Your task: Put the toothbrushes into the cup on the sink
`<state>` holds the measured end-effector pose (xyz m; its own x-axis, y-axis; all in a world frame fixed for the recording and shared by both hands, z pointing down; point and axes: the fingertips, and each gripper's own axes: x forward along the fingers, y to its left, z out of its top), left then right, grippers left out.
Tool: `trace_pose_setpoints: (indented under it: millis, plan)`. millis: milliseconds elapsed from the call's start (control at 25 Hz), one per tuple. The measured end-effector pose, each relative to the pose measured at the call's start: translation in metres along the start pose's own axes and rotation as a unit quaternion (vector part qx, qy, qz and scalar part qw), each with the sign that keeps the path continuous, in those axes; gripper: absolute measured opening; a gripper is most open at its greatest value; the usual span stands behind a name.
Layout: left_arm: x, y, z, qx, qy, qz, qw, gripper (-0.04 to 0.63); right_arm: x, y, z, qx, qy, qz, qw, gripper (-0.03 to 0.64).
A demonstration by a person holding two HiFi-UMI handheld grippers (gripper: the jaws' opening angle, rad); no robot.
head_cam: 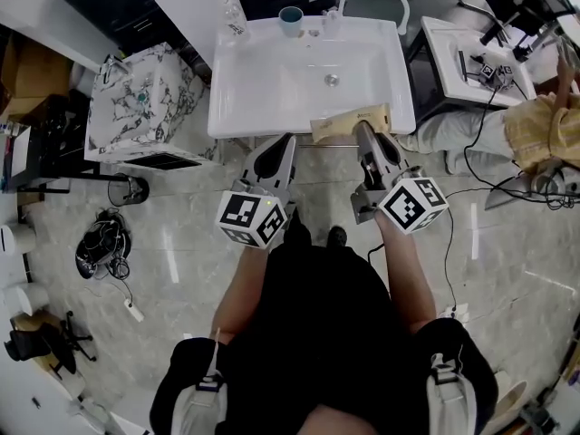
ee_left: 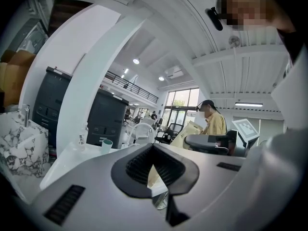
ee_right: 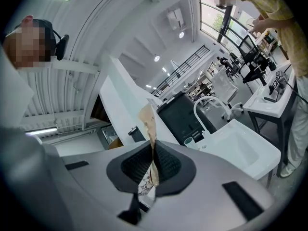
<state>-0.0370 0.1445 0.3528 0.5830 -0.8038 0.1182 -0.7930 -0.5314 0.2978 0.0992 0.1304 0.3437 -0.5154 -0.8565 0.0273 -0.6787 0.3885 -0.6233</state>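
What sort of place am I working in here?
Probably a lab or test hall staged as a bathroom, not a real one: the white sink stands free on an open floor, a second sink stands at its right, and the left gripper view shows a mezzanine railing.

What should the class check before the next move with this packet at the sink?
1. Right gripper clamped on the tan paper packet: ok.
2. Left gripper free, jaws together on nothing: ok.
3. Cup upright at the back edge of the sink: ok.
4. Cup empty: cannot tell.
5. Packet opened: cannot tell.
6. Packet near the cup: not ok; it is at the sink's front edge.
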Motion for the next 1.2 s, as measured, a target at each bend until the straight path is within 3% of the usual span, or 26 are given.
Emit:
trace_pose_setpoints:
  millis: [680,1200]
  plan:
    - [0.021,0.077,0.013,-0.004,0.013,-0.046,0.9989,0.014,0.068,0.012,-0.017,-0.013,-0.017,-0.042,0.999,0.034]
    - [0.042,0.096,-0.001,-0.029,0.031,-0.044,0.9981,0.014,0.093,-0.007,-0.023,-0.006,0.008,-0.055,0.998,0.034]
